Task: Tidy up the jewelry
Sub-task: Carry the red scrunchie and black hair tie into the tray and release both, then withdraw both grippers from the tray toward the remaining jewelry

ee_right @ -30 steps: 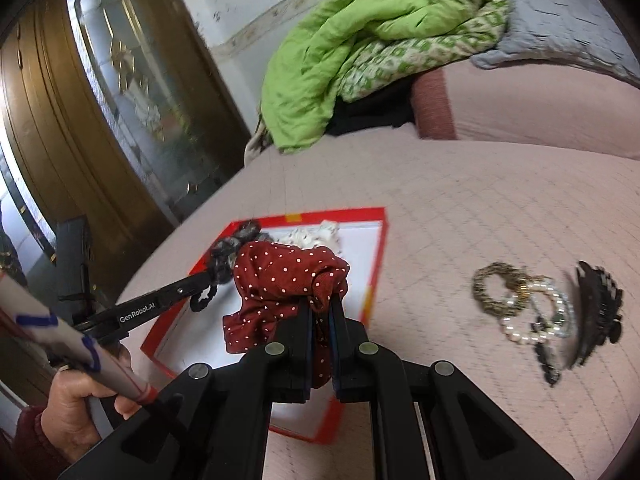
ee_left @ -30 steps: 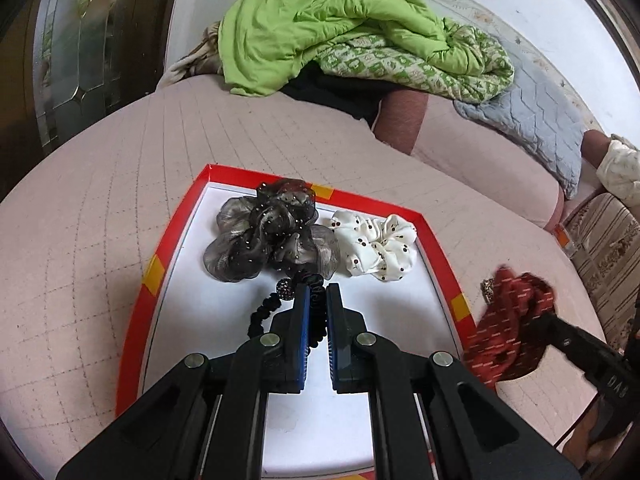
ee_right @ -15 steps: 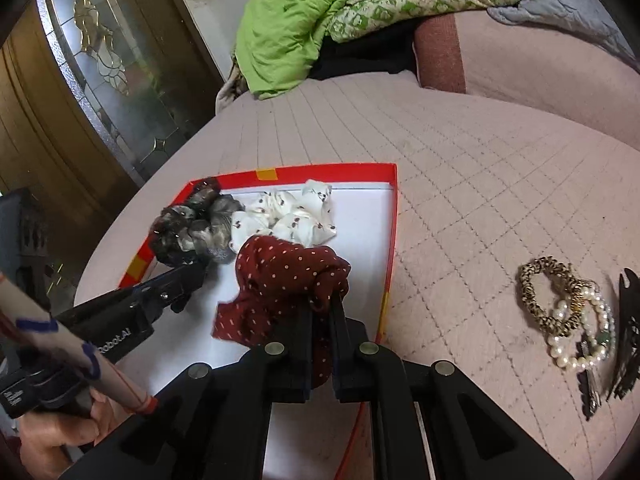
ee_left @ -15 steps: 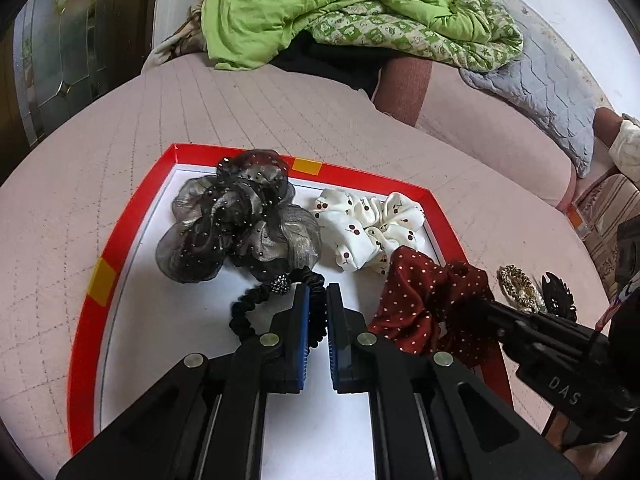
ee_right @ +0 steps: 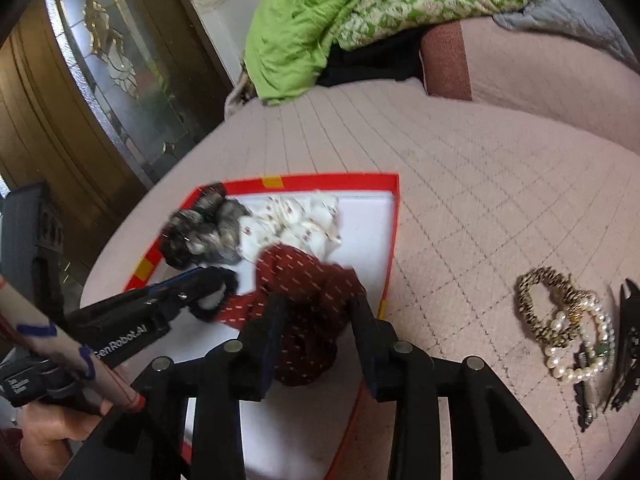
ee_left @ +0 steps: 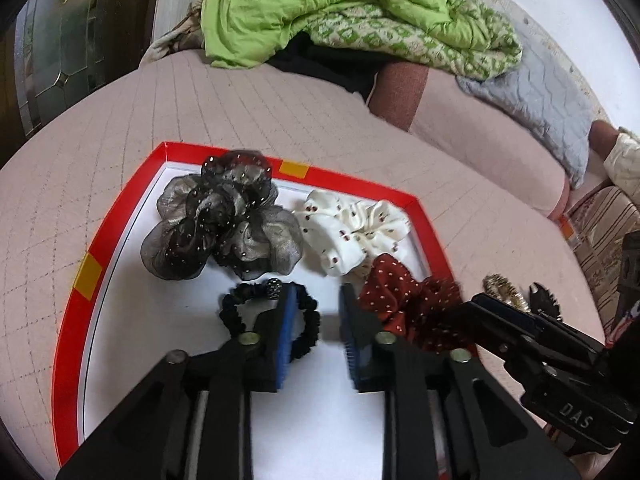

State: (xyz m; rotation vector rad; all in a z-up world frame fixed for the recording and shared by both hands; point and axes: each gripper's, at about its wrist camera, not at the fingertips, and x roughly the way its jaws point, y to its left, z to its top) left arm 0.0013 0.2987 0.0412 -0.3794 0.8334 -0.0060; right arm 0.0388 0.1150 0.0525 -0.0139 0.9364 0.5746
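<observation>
My left claw (ee_left: 318, 334) is spread open above the white floor of the red tray (ee_left: 102, 240), its left finger lying over the black hair tie (ee_left: 240, 306). My right claw (ee_right: 318, 330) is also spread open, the red dotted scrunchie (ee_right: 308, 280) lying loose between its fingers in the tray's right part. Half a second ago both claws were clamped on these pieces; now each has let go.

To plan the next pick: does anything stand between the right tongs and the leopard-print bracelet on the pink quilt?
Nothing visible blocks it. Between the open right tongs and the brown leopard-print fabric bracelet lie only the red-rimmed white tray's low edge and bare pink quilted bedcover.
</observation>
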